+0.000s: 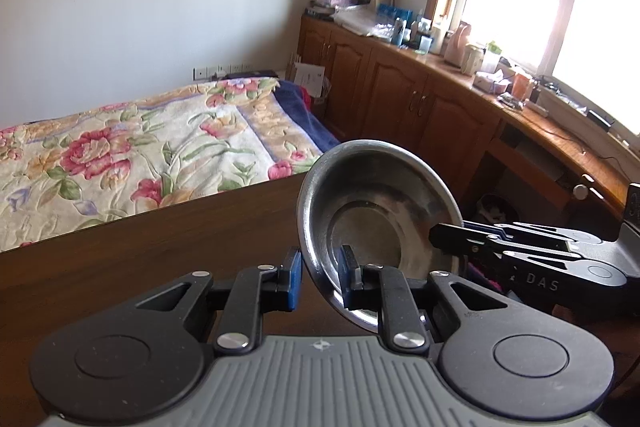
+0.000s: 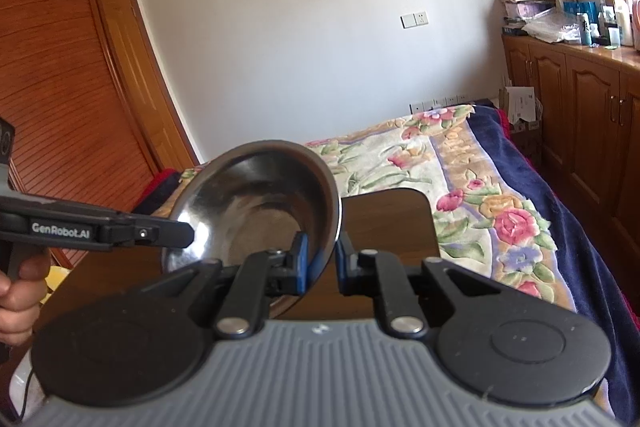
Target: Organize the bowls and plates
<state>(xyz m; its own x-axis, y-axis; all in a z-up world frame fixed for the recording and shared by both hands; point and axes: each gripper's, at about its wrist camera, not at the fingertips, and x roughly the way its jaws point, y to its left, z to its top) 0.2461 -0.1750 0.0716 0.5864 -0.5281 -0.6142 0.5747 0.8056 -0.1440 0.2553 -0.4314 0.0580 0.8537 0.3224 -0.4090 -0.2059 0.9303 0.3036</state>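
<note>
**Steel bowl held in mid-air between both grippers**

Dark brown wooden table (image 1: 140, 267) lies below everything I am handling; no stack or other dish shows on it. Above its far corner I hold the round stainless-steel bowl (image 1: 372, 211), lifted clear and tipped up on edge.

My left gripper (image 1: 318, 277) has its blue pads clamped across the near rim, one inside, one outside. My right gripper (image 2: 320, 263) bites the opposite rim the same way, so both are closed on the bowl.

I judge this a carry or hand-over step. Next, one gripper should let go and the other should level the bowl before setting it down.

The bowl's opening faces the left camera; being round, it has no long axis.
</note>
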